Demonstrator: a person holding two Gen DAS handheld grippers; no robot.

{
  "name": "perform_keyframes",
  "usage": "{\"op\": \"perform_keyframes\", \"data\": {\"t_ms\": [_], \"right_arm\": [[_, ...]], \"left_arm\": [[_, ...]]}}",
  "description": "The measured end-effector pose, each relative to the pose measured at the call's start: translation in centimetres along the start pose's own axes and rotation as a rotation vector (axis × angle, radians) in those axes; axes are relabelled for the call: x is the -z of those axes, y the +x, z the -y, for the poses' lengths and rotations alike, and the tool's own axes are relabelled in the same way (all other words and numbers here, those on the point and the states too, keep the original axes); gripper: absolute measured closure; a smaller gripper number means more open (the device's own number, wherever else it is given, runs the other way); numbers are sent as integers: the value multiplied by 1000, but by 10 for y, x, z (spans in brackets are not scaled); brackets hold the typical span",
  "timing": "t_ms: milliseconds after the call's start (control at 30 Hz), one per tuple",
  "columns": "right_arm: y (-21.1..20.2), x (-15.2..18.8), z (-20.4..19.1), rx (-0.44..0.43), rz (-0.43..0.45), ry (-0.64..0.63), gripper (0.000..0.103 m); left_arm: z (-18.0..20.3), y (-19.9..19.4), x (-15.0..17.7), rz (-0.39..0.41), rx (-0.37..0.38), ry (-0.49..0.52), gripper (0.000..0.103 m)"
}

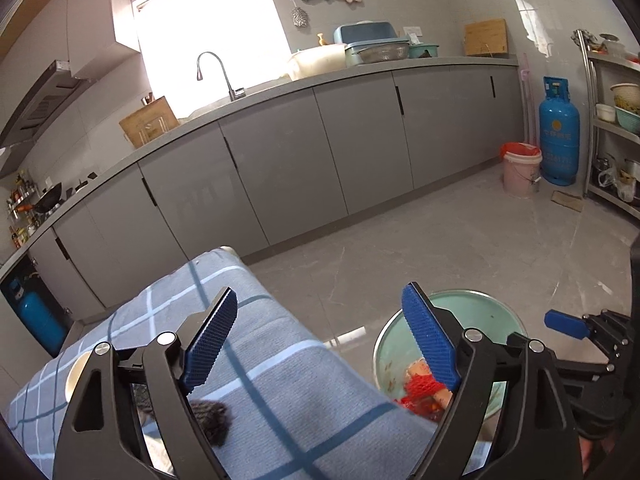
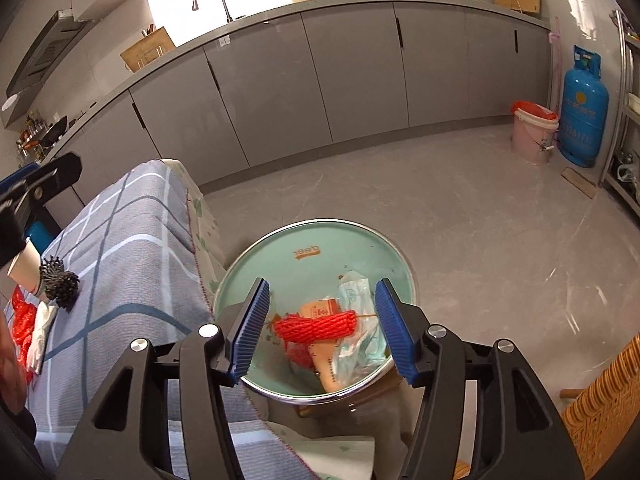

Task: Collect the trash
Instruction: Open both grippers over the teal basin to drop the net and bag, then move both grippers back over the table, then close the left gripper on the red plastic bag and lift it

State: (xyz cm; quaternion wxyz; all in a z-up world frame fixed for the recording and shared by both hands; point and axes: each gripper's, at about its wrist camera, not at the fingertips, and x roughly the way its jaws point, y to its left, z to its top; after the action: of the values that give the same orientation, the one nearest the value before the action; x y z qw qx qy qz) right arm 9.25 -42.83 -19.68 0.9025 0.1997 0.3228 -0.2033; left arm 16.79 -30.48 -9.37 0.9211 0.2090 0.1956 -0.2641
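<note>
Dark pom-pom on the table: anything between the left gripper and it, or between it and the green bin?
Nothing visible blocks either. The dark pom-pom lies on the checked tablecloth, just below the open left gripper. The green bin sits uncovered beside the table edge, holding red netting and wrappers; the open right gripper hovers above it.

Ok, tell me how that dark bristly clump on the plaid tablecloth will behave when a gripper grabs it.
The dark bristly clump looks like a loose tuft of fibres, so it will probably squash between the pads rather than resist. It seems light for its size and may shift on the plaid tablecloth if nudged. It touches a paper cup, which might tip. The left gripper is open.
</note>
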Motion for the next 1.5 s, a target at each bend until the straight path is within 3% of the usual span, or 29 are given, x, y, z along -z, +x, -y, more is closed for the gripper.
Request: {"op": "perform_keyframes", "data": {"t_ms": [267,467,700,833,933,1133,1267,1333,1400,1500], "right_arm": [[-18,7,-47,-63,18,-45,44],[-30,20,-91,-127,17,-96,42],[-45,38,-138,-186,12,-172,37],[-51,48,-159,-210,11,-220,35],[-52,52,-168,-216,4,-239,34],[-54,59,-178,-218,-2,-257,32],[-57,62,-181,-215,2,-269,29],[-58,63,-180,-213,1,-268,29],[-57,63,-180,-213,-3,-263,29],[-55,64,-183,-217,-10,-263,29]], "left_arm": [[-37,-36,26,3,-84,-15,17],[-86,-59,60,-31,-195,-68,13],[-172,-61,127,-207,-361,-224,12],[-205,-65,150,-259,-397,-322,12],[-210,-72,150,-247,-401,-344,12],[-191,-61,135,-218,-326,-310,12],[-184,-33,139,-273,-301,-310,13],[-186,-27,145,-300,-291,-328,20],[-190,-27,152,-320,-251,-349,57],[-197,-31,161,-337,-217,-379,86]]}}
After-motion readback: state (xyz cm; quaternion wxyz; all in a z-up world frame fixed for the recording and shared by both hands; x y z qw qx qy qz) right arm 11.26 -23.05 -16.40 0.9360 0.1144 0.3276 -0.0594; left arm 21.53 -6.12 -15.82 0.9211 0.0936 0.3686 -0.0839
